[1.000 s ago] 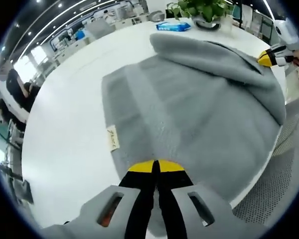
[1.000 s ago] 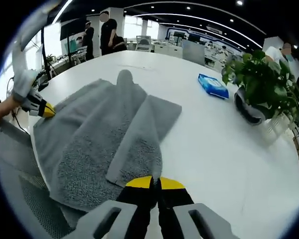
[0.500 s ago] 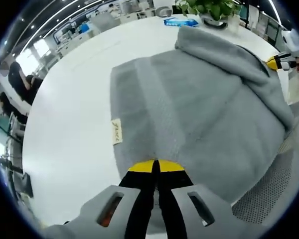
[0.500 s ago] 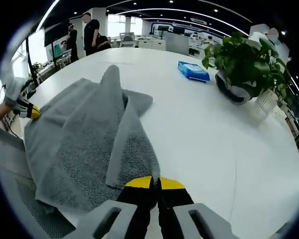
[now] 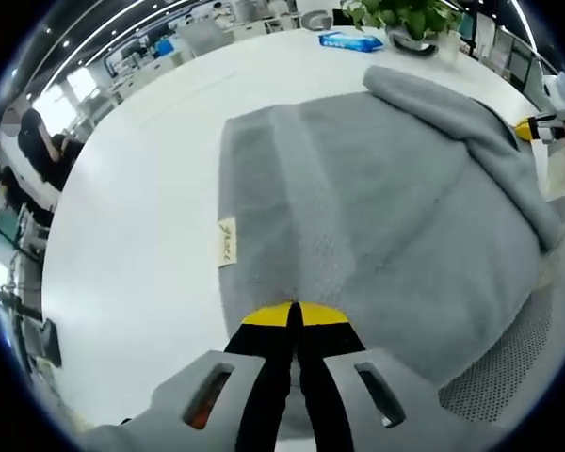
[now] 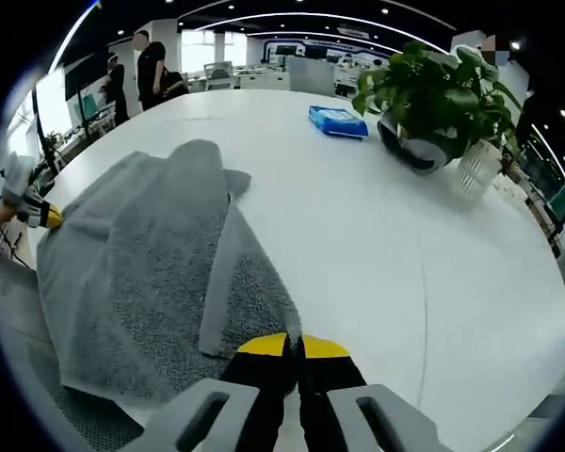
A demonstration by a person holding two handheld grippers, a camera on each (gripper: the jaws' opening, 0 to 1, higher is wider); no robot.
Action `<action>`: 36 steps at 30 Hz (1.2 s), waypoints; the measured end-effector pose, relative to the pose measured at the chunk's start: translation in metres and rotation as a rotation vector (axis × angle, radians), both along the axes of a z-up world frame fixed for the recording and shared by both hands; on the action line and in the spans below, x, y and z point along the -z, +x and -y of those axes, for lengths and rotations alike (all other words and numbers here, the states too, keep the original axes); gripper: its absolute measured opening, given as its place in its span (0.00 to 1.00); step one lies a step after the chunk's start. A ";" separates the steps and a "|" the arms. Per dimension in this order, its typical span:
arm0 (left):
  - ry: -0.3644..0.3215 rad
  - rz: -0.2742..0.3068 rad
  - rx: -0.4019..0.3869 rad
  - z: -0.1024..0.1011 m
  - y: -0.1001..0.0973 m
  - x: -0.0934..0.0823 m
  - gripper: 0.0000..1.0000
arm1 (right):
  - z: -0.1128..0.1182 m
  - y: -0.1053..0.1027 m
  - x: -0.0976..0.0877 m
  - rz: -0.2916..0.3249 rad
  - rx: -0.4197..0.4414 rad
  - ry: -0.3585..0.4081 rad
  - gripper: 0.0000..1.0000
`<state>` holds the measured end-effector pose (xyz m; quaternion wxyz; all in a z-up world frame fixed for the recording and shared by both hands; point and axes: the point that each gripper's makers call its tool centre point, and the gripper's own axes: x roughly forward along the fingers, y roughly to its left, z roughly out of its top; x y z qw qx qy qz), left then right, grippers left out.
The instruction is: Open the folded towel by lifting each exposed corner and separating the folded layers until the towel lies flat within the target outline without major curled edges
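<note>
Grey towel (image 5: pixel 377 207) lies on the white worktop (image 5: pixel 132 217), one fold bunched along its right edge. Each hand-held gripper, left (image 5: pixel 295 315) and right (image 6: pixel 295 347), pinches a near towel edge. A potted plant (image 6: pixel 433 104) and blue packet (image 6: pixel 337 121) stand far off.

From my right gripper view, the broad white round table (image 6: pixel 386 254) lies bare to the right of the grey terry towel (image 6: pixel 141 273), so I have open room there. At the far side a blue flat packet (image 6: pixel 338 121) and a leafy green plant in a dark round pot (image 6: pixel 424 104) stand in the way. In my left gripper view, bare tabletop runs left of the towel's cloth label (image 5: pixel 227 242).
</note>
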<state>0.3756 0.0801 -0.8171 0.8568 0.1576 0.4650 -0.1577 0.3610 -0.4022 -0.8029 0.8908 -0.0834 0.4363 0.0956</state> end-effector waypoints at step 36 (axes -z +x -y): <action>0.001 0.019 -0.114 -0.055 -0.007 -0.002 0.00 | 0.050 -0.050 0.011 -0.047 0.195 -0.004 0.00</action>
